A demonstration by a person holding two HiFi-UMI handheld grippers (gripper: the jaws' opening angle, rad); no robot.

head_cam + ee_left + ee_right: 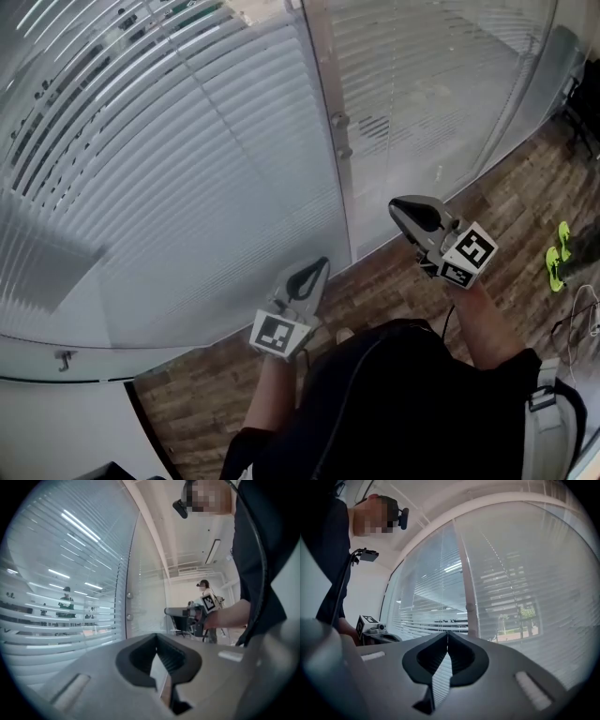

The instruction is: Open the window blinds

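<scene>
Blinds (pixel 187 169) hang lowered behind the glass wall facing the person. Their slats run level from side to side, tilted enough on the left pane to show the room beyond. The left hand-held gripper (pixel 322 265) and right hand-held gripper (pixel 397 204) are both closed on nothing. Any grip on the post's knobs (pixel 338 120) likely needs a square, unhurried approach.

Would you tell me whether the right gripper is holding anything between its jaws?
No, the right gripper has its jaws shut together on nothing.

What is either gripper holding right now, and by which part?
Nothing. The left gripper and the right gripper are both shut, with nothing between their jaws.
</scene>
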